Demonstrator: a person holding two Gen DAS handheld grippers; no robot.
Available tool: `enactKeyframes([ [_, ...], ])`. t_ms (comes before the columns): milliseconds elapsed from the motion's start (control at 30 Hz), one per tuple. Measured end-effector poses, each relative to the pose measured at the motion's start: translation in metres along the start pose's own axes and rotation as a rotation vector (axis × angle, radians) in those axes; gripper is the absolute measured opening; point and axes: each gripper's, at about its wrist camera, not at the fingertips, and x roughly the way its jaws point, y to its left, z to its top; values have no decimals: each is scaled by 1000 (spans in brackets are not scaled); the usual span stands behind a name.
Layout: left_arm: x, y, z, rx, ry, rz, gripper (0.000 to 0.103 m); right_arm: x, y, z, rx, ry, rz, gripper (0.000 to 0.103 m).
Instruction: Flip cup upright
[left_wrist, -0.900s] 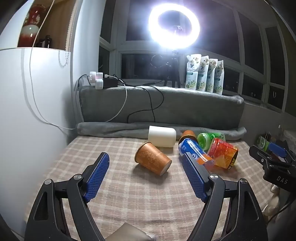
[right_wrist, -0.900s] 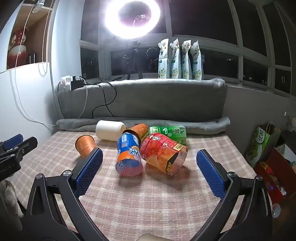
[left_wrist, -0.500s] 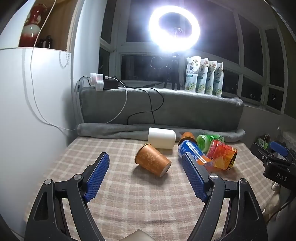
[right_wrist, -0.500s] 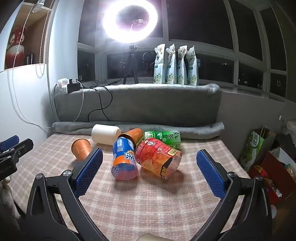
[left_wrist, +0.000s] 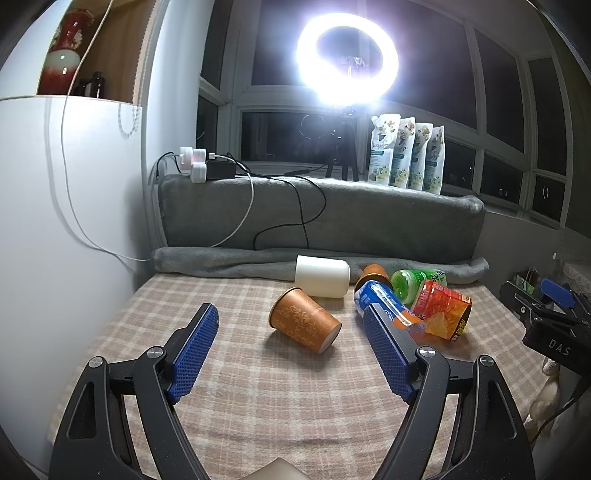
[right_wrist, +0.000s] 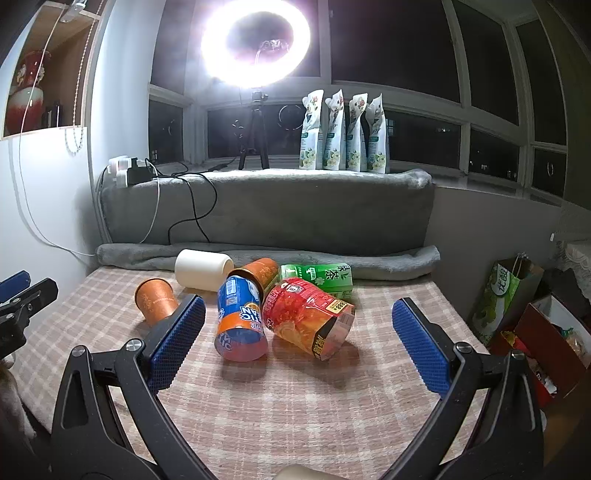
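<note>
A brown patterned paper cup (left_wrist: 304, 324) lies on its side on the checked cloth, mouth toward the left; it also shows in the right wrist view (right_wrist: 156, 300). A white cup (left_wrist: 322, 276) lies on its side behind it, also in the right wrist view (right_wrist: 204, 270). A second brown cup (right_wrist: 258, 271), a blue-orange cup (right_wrist: 240, 321), a red cup (right_wrist: 306, 322) and a green carton (right_wrist: 319, 277) lie in a heap. My left gripper (left_wrist: 291, 350) is open and empty, short of the brown cup. My right gripper (right_wrist: 297, 343) is open and empty, in front of the heap.
A grey rolled blanket (left_wrist: 229, 258) and a grey cushion (right_wrist: 280, 210) bound the far side. A white wall (left_wrist: 55, 229) with cables stands at the left. Bags and boxes (right_wrist: 517, 295) sit on the floor at the right. A ring light (left_wrist: 347, 59) glares.
Both grippers have drawn back and risen slightly; the cups look a little farther off. Nothing on the cloth has moved.
</note>
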Motion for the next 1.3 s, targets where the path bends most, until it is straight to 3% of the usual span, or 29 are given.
enactKeyframes([
  [1300, 4, 0, -2, -2, 1, -3, 81, 2, 0, -2, -2, 2, -6, 103],
])
